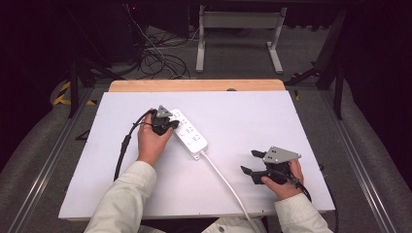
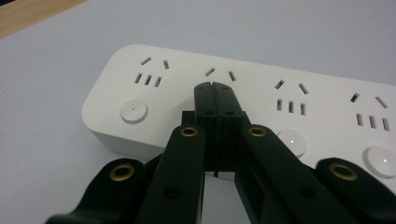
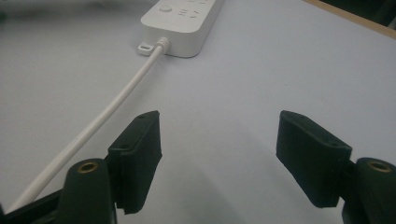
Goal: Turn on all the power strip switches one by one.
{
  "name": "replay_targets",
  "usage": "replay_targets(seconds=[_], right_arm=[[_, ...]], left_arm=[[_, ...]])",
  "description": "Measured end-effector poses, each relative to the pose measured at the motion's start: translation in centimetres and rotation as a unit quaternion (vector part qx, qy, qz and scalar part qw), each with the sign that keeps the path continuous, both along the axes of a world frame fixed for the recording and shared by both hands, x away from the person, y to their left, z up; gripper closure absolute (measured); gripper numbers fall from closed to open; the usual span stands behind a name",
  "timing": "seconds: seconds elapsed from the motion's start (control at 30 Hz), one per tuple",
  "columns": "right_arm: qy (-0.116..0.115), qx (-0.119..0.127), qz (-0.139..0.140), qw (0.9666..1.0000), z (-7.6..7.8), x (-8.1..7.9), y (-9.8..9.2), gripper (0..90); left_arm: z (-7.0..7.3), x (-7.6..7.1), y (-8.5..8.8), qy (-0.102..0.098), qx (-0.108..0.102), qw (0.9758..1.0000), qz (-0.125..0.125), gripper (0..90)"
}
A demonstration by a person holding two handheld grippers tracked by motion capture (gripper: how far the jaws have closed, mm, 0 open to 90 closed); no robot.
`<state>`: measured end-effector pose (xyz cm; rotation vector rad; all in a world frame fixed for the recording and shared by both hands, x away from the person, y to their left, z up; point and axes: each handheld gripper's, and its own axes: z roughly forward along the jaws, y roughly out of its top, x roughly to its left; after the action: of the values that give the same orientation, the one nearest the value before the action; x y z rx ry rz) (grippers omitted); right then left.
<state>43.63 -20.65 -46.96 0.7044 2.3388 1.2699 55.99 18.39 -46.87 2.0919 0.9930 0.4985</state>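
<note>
A white power strip (image 1: 191, 136) lies slanted on the white table top, its sockets and round buttons (image 2: 133, 111) facing up. Its white cable (image 1: 226, 183) runs toward the table's near edge. My left gripper (image 1: 173, 124) is shut with nothing between the jaws; its joined tips (image 2: 215, 87) rest over the strip's second socket from the end, where they hide that socket's button. My right gripper (image 1: 249, 162) stands open and empty above the table, right of the cable (image 3: 108, 115), its jaws (image 3: 219, 119) pointing toward the strip's cable end (image 3: 180, 25).
The white board (image 1: 252, 116) lies on a wooden table top whose edge (image 1: 194, 85) shows at the back. Beyond it are a metal stand (image 1: 238, 22) and loose cables (image 1: 155, 58) on the floor. Rails run along both sides.
</note>
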Motion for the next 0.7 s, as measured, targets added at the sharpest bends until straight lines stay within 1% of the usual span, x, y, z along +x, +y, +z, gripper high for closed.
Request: replay_targets(seconds=[0.1, 0.3, 0.37, 0.4, 0.43, 0.47, 0.5, 0.53, 0.57, 0.6, 0.63, 0.67, 0.7], right_arm=[[0.0, 0.0, 0.0, 1.0, 0.0, 0.0, 0.0, 31.4], [-0.001, 0.002, 0.0, 1.0, 0.0, 0.0, 0.0, 31.4], [-0.001, 0.003, 0.0, 1.0, 0.1, -0.1, -0.1, 31.4], [-0.001, 0.003, 0.0, 1.0, 0.1, -0.1, -0.1, 31.4], [0.0, 0.003, 0.001, 1.0, 0.0, 0.0, 0.0, 31.4], [0.001, 0.002, 0.001, 1.0, 0.0, 0.0, 0.0, 31.4], [0.001, 0.001, 0.001, 1.0, 0.0, 0.0, 0.0, 31.4], [0.001, 0.001, 0.001, 1.0, 0.0, 0.0, 0.0, 31.3], [0.002, 0.001, 0.0, 1.0, 0.0, 0.1, 0.0, 31.3], [0.003, 0.002, 0.0, 1.0, 0.0, 0.1, 0.0, 31.3], [0.003, 0.002, -0.001, 1.0, 0.0, 0.1, 0.0, 31.2], [0.003, 0.002, -0.001, 1.0, 0.0, 0.1, 0.0, 31.2], [0.003, 0.003, -0.002, 1.0, 0.0, 0.1, 0.0, 31.2]], left_arm=[[-0.1, 0.0, 0.0, 0.002, -0.004, 1.0, 0.003, 90.0], [-0.1, 0.1, -0.1, -0.001, 0.006, 1.0, 0.006, 90.0], [0.0, 0.0, -0.4, -0.009, 0.028, 0.9995, 0.008, 90.0], [0.0, -0.1, -0.5, -0.011, 0.028, 0.9995, 0.009, 90.0], [0.1, -0.1, -0.6, -0.008, 0.029, 0.9995, 0.012, 90.0], [0.6, -0.1, -0.7, -0.002, 0.039, 0.9992, 0.011, 90.0], [0.6, -0.1, -0.7, -0.002, 0.039, 0.9992, 0.011, 90.0], [1.5, -0.3, -0.8, -0.004, 0.028, 0.9996, 0.004, 90.0], [2.1, -0.3, -0.7, -0.011, 0.007, 0.9999, -0.003, 90.0], [2.1, -0.3, -0.7, -0.011, 0.007, 0.9999, -0.003, 90.0], [2.8, -0.5, -0.7, -0.018, -0.006, 0.9998, -0.007, 90.0], [3.6, -0.6, -0.7, -0.027, -0.013, 0.9995, -0.011, 90.0], [4.2, -0.7, -0.7, -0.032, -0.014, 0.9992, -0.017, 90.0]])
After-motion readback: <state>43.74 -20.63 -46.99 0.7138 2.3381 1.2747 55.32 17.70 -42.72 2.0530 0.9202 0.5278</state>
